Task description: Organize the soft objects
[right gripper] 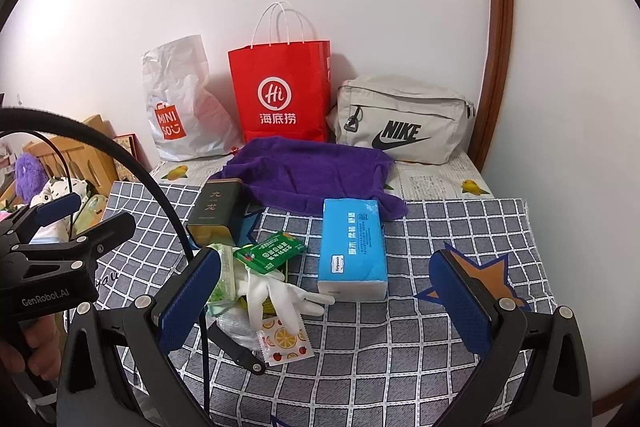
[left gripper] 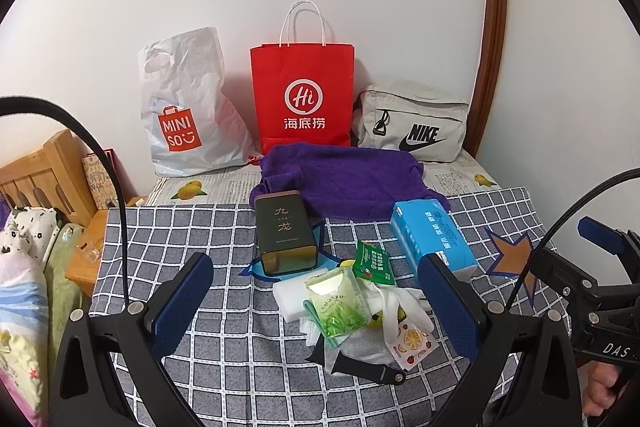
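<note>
— Left camera first: where's the soft stuff?
— The pile of packets (left gripper: 352, 303) sits just in front of the dark tin (left gripper: 285, 231), dead ahead between the left gripper's (left gripper: 320, 301) wide, empty jaws.
— And the right camera?
— The right gripper (right gripper: 326, 301) gapes empty too; the pile lies off its left jaw, so the left one looks nearer.

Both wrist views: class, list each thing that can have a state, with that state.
left tongs: open, empty
right tongs: open, empty
red paper bag: upright
purple towel: spread flat
Nike pouch: zipped
tea tin: lying down
</note>
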Available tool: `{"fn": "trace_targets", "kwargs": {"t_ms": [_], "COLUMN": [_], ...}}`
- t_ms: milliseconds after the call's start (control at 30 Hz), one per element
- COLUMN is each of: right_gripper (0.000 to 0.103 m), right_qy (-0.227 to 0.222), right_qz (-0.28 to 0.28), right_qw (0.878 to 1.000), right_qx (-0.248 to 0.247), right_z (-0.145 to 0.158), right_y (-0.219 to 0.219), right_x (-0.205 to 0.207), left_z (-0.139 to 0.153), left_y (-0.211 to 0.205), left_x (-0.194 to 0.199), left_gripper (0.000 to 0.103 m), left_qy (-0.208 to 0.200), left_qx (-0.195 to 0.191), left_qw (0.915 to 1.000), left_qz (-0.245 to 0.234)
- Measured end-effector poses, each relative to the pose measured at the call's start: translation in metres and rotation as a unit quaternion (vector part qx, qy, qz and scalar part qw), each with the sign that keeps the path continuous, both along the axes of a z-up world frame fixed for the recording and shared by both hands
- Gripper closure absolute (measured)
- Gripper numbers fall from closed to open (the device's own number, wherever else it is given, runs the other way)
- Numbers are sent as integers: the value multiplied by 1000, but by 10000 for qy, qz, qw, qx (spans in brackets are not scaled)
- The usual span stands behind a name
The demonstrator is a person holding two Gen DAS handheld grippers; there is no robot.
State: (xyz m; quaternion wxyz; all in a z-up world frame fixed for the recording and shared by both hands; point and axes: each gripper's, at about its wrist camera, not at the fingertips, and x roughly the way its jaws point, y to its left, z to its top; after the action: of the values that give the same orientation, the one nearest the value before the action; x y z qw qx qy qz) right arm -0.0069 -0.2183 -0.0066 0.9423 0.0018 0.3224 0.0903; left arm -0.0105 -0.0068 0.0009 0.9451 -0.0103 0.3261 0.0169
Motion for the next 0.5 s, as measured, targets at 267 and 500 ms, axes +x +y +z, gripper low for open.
{"fn": "trace_targets", "kwargs": {"t_ms": [267,500], "right_gripper": [1,0], "right_qy": [9,18], "right_qz": [-5,14], "right_qw": [10000,10000], "right_qx": [25,-2], "right_z": [0,-1], "right_y": [-1,1], "right_x": [0,0], "left_z": [-1,-1], "left_y": [-2,-3], "left_x": [0,-1], "left_gripper": [0,0], "left_qy": [-20,-19], "left_qx": [50,70], "left_qw": [10000,10000], "left_qz": [-36,-31]}}
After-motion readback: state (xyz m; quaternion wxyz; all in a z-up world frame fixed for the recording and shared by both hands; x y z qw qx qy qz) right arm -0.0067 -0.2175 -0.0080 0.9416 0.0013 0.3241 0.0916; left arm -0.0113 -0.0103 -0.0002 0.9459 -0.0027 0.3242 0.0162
